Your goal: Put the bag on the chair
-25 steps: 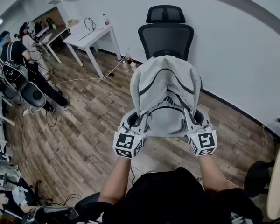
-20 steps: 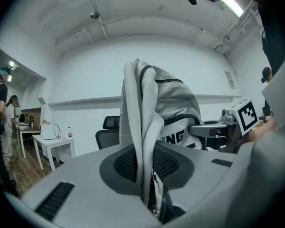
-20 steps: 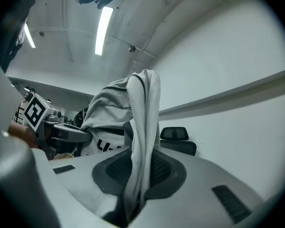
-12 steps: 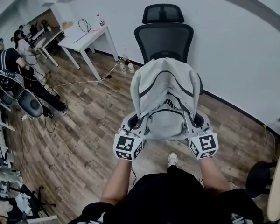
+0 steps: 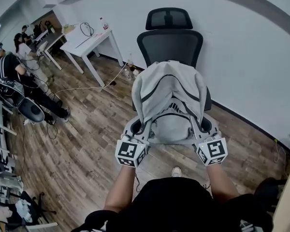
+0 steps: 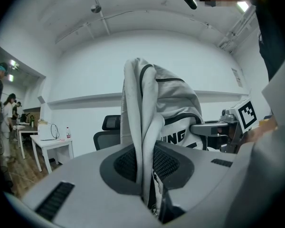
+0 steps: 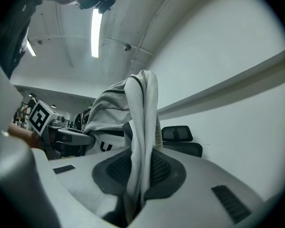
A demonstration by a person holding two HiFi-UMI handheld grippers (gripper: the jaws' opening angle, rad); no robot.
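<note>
Grey fabric with dark trim, the bag point(image 5: 169, 98) hangs between our two grippers. It is raised in front of the chair point(image 5: 170, 42) and, as far as we can tell, not yet resting on it; the seat is hidden behind it. Our left gripper point(image 5: 137, 127) is nearly closed, pinching a fold of cloth at the bag's left edge. Our right gripper point(image 5: 205, 125) pinches the right edge likewise. We judge the bag soft, floppy and fairly light, apt to slump, so holding both side edges seems sound.
</note>
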